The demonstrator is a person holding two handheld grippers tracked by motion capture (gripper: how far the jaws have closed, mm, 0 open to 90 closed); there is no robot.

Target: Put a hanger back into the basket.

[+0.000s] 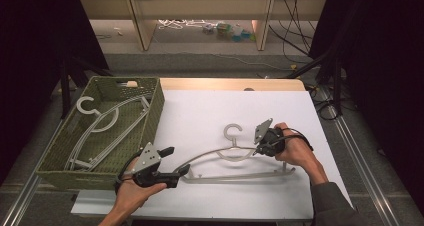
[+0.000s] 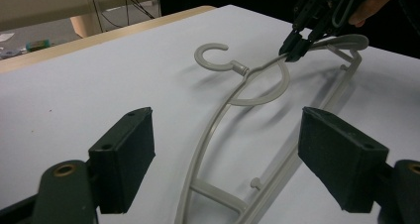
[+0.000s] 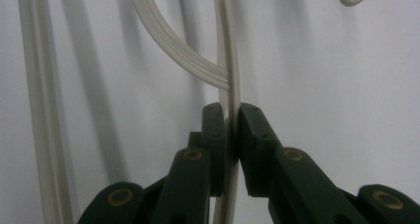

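I have the right gripper (image 3: pixel 229 135) clenched on the upper arm of the grey plastic hanger (image 1: pixel 235 161), just below where the inner curved brace joins it; the right gripper view shows both fingers (image 3: pixel 213 144) pressed flat against that thin ribbed rail. The hanger lies on the white desk (image 1: pixel 200 116), hook pointing away from me, right of the green woven basket (image 1: pixel 150 121), which already holds a second hanger (image 1: pixel 100 121).

My left gripper (image 2: pixel 225 159) is released, its fingers spread wide on either side of the hanger's near shoulder without touching it. I judge the step in hand is taking that end so both grippers can carry the hanger. To do it well I would bring the left fingers down square across the rail near the small cross strut, then close gently.

The plastic looks smooth, matte and slim, likely to flex or slip. The basket's weave is coarse, with a cut-out handle at its far wall.
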